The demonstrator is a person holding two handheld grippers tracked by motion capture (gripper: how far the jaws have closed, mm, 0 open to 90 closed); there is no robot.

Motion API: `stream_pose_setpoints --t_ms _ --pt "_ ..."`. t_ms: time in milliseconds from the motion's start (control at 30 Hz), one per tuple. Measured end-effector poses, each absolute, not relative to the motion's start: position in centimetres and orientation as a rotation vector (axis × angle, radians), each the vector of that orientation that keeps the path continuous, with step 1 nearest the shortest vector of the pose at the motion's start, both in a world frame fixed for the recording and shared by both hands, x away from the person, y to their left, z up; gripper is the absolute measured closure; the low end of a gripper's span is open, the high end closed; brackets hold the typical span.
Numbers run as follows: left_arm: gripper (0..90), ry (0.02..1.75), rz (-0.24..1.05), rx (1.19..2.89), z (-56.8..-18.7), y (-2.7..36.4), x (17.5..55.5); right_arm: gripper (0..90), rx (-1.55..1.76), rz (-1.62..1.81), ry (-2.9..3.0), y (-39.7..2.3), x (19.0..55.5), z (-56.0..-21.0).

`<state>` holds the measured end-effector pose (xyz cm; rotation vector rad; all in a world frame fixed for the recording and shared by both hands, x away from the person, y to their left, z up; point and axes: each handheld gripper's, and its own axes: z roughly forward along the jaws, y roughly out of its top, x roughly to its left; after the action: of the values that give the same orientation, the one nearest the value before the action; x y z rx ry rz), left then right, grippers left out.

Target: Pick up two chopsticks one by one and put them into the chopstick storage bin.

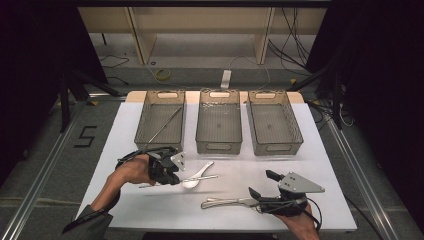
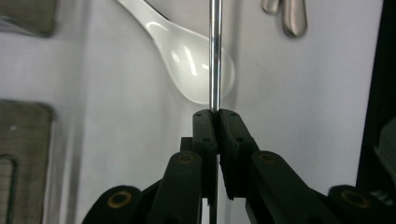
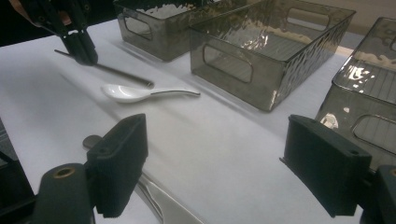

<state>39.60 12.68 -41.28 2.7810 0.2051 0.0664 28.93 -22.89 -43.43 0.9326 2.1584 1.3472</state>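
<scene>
The right gripper [image 1: 261, 184], jaws wide apart, rests near a steel utensil [image 1: 227, 202]. Farther off, the left gripper [image 2: 215, 114] clamps a thin, straight, shiny metal chopstick [image 2: 215, 56], which crosses above the glossy white spoon [image 2: 196, 63] on the white table [image 1: 300, 165].
</scene>
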Motion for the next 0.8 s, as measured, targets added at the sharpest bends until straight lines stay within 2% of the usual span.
stream_pose_setpoints --t_ms 100,167,267,533,800 --pt "85.0 0.312 0.106 2.712 -40.6 12.6 39.8 22.4 0.933 1.345 2.159 -22.9 28.9 -43.4" --pt "84.9 0.434 0.183 2.657 -39.9 12.9 40.4 22.4 0.934 1.344 2.159 -22.9 28.9 -43.4" --pt "84.9 0.514 0.215 2.610 -39.4 13.5 41.0 22.4 0.934 1.342 2.161 -22.9 28.9 -43.5" --pt "84.9 0.711 0.284 2.465 -37.8 14.9 42.8 22.2 0.942 1.344 2.155 -23.0 28.9 -43.4" --pt "84.9 0.811 0.344 2.348 -36.1 15.7 44.7 21.9 0.945 1.356 2.146 -23.1 29.0 -43.4"
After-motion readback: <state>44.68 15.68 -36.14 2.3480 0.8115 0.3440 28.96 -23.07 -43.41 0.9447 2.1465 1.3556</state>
